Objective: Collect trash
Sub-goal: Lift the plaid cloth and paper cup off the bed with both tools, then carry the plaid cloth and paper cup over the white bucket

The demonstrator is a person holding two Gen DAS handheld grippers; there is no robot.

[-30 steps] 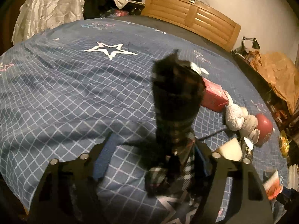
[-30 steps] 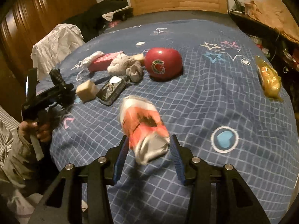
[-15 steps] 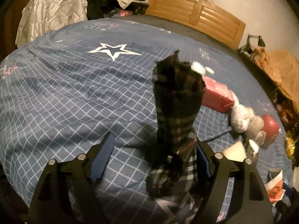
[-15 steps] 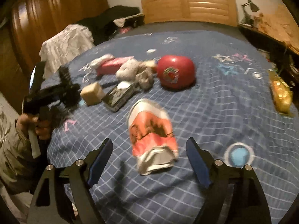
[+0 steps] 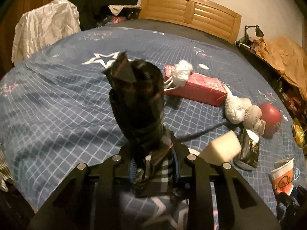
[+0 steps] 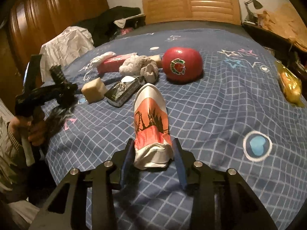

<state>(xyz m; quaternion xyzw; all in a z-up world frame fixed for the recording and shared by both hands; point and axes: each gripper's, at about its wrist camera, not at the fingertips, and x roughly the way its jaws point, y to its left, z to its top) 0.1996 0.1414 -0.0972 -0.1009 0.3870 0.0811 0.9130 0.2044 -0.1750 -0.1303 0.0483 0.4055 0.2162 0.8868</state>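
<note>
A crushed paper cup [image 6: 151,122], lengthwise toward the red ball [image 6: 181,64], is pinched by the closing right gripper [image 6: 153,153]; a plaid cloth [image 5: 138,103] is clamped in the left gripper [image 5: 154,163].

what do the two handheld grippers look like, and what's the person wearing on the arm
Both grippers are black angular frames with round silver bolt heads and blue pads on the fingers. Seen from the right wrist camera, the left gripper has a black body and a pale handle. The sleeve by it is light with a fine dark pattern.
</note>
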